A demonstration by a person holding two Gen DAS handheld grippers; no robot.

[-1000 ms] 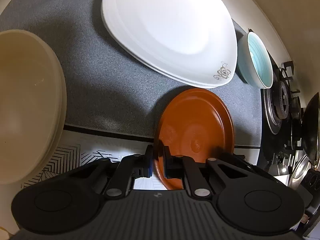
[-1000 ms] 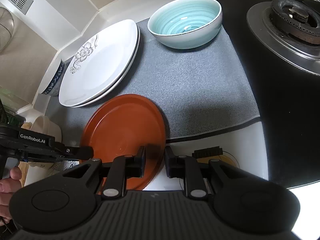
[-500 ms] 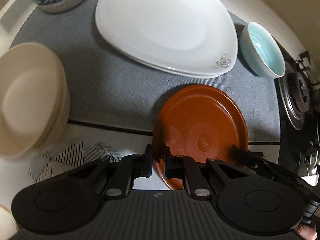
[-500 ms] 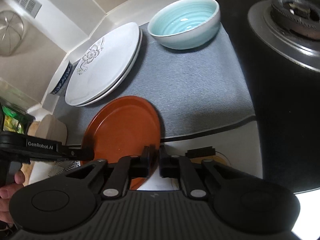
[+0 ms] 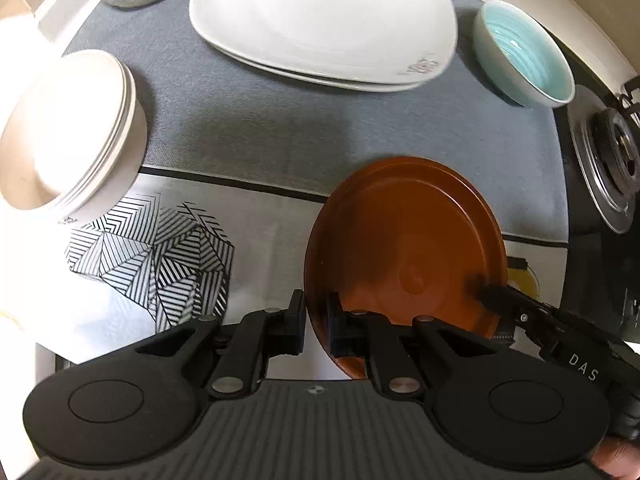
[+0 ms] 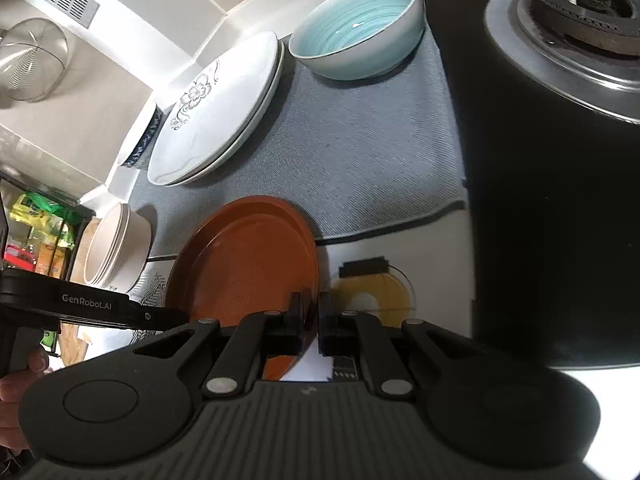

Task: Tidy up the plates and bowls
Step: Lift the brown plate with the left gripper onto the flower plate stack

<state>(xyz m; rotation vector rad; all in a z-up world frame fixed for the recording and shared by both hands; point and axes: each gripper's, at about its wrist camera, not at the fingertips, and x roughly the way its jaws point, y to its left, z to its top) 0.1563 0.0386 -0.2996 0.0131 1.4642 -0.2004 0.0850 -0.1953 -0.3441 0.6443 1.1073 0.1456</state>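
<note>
I hold the orange plate (image 5: pixel 404 240) by two edges at once: my left gripper (image 5: pixel 316 320) has its fingers clamped on the near-left rim, my right gripper (image 6: pixel 310 320) has its fingers pinched on the opposite rim. The plate looks lifted, tilted over the seam where the grey mat (image 5: pixel 280 120) meets the table (image 5: pixel 260 232). Beyond the plate lie the stacked white plates (image 5: pixel 320 20), the teal bowl (image 5: pixel 528 64) to their right, the cream bowls (image 5: pixel 68 132) far left. My worry is the thin rim grip (glazed, slick): if my hands pull unevenly, it could twist free and drop, or clip the white stack.
</note>
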